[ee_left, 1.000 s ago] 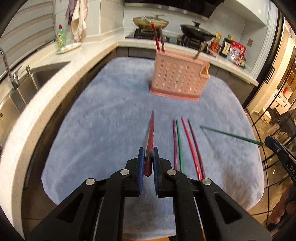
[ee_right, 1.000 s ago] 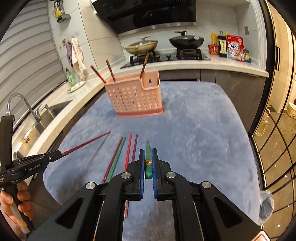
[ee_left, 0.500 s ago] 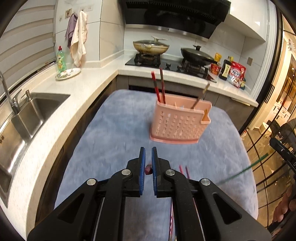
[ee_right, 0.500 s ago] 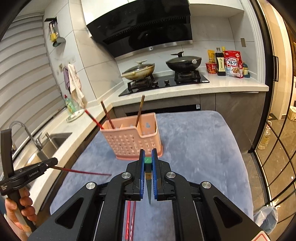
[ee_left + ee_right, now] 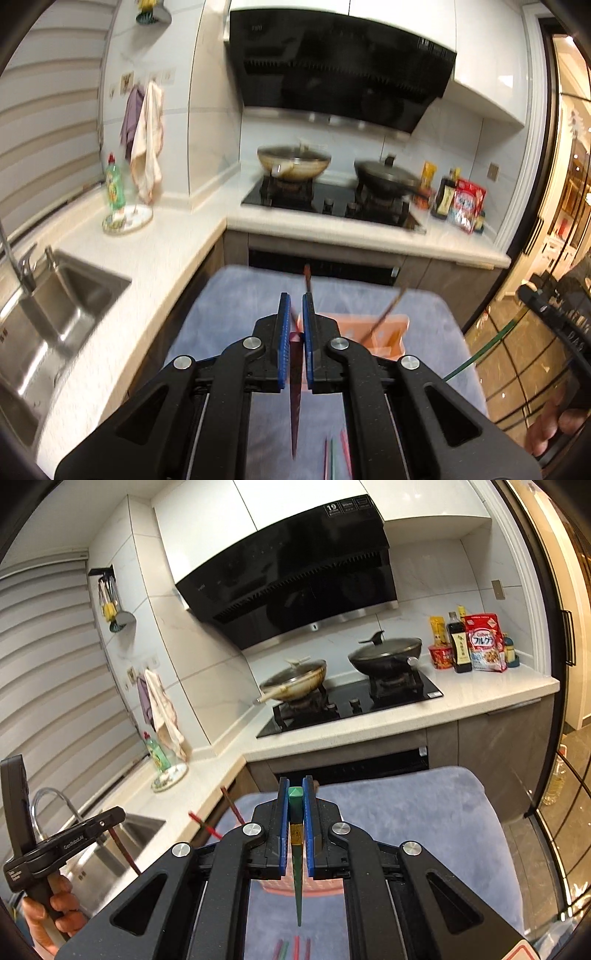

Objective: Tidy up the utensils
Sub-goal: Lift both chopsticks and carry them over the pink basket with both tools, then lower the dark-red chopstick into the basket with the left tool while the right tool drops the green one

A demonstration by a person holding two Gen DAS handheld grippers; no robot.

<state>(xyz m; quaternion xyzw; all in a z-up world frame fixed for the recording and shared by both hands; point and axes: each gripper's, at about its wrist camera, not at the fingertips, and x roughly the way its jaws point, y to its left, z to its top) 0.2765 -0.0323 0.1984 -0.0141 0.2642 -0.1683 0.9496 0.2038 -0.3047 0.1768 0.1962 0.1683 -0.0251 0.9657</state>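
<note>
Both tips hang down for dropping into pink holder (image 5: 384, 334) on the worktop: left gripper (image 5: 294, 328) clamped on red chopstick (image 5: 295, 387), right gripper (image 5: 295, 805) clamped on green chopstick (image 5: 297, 878).

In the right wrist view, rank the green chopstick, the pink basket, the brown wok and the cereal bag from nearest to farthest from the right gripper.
1. Green chopstick: clamped between the right gripper's fingers.
2. Pink basket: just below, mostly hidden.
3. Brown wok: left burner, ahead.
4. Cereal bag: far right, against the wall.
</note>
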